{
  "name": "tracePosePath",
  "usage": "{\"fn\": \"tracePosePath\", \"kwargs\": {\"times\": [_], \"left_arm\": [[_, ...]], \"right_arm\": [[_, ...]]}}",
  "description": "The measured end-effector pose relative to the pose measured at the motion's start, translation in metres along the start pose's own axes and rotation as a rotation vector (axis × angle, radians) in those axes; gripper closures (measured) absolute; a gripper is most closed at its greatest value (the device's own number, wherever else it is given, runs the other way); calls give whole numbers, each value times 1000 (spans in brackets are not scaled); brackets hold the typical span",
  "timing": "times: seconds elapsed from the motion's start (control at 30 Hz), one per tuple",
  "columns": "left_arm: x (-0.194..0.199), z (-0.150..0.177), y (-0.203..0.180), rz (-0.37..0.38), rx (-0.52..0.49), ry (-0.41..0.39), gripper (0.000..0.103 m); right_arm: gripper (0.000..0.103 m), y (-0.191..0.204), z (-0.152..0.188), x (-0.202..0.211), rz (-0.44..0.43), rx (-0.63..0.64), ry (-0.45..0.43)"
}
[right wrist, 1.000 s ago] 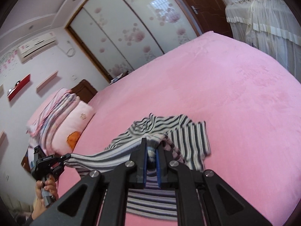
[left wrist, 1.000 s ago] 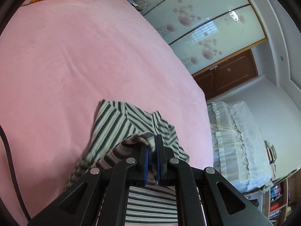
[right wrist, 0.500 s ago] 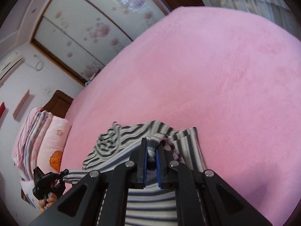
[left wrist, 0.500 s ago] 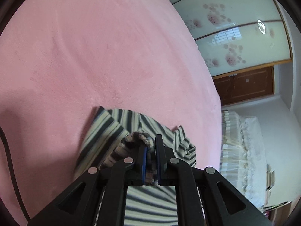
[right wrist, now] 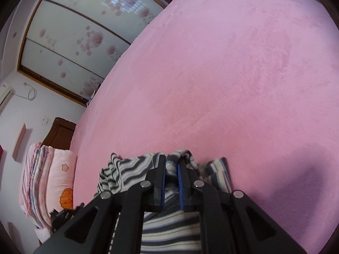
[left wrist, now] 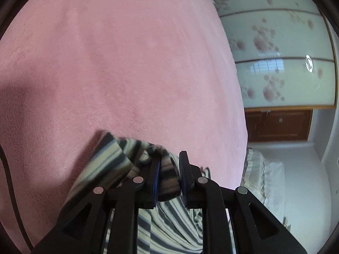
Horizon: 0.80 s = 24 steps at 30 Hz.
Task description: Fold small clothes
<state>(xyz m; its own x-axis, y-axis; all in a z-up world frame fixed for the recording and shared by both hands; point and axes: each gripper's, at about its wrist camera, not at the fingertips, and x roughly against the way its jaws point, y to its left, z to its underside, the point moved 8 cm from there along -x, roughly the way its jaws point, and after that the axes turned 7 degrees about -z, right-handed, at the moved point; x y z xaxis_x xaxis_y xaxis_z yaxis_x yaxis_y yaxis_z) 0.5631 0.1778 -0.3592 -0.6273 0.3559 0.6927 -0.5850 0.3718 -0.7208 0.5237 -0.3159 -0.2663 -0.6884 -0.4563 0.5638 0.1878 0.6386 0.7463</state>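
Note:
A small garment with dark and cream stripes [left wrist: 110,158] lies bunched on the pink blanket [left wrist: 127,63] just ahead of both grippers. My left gripper [left wrist: 169,157] is low over it and its jaws are opening. A fold of the cloth sits loosely between the blue pads and leans on the left one. In the right wrist view, the other end of the garment [right wrist: 127,169] is gathered at my right gripper [right wrist: 172,158]. Those jaws are also opening, but a narrow bunch of cloth is still pinched between the pads. The rest of the cloth hangs under the fingers, hidden.
The pink blanket [right wrist: 233,74] spreads wide beyond the garment. Stacked pillows and folded bedding [right wrist: 48,180] lie at the left edge. Flowered sliding wardrobe doors [left wrist: 286,63] stand past the bed's far side, and beside them is a cream frilled bed [left wrist: 271,180]. A dark cable [left wrist: 8,180] runs along the left.
Both grippers have sunk toward the bed and rolled, bringing the lifted end of the garment down onto the rest of it. The left jaws have parted, and the right ones only slightly.

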Motion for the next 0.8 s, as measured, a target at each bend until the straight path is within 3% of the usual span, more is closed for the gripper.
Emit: {"fn": "tracePosePath", "kwargs": {"times": [0.13,0.17,0.23,0.33,0.43,0.5,0.57,0.63,0.8], "left_arm": [[1,-6,4,51,63,-22,81],[1,-6,3,63,69,-35,77],[7,-12,3,74,79,-79,60],[14,-20,5,92,111,-122,53],[13,-28,8,61,97,-132,53],[17,-30,9,32,60,-142,53],[24,-32,5,-2,0,-152,53],[30,-28,-4,-54,-108,-166,53],[49,-12,-30,-185,-468,-202,53]], "right_arm": [[92,-1,-6,-4,-35,-47,-15],[92,-2,-8,-6,-40,-63,-18],[92,-6,-9,-9,-46,-91,-20],[90,-7,-11,-9,-85,-126,-30],[79,-5,-16,-3,-132,-130,-73],[59,-6,-23,7,-122,-121,-126],[49,-10,-27,14,-77,-122,-154],[49,-10,-27,15,-12,-75,-136],[49,23,-13,17,163,250,-47]]}}
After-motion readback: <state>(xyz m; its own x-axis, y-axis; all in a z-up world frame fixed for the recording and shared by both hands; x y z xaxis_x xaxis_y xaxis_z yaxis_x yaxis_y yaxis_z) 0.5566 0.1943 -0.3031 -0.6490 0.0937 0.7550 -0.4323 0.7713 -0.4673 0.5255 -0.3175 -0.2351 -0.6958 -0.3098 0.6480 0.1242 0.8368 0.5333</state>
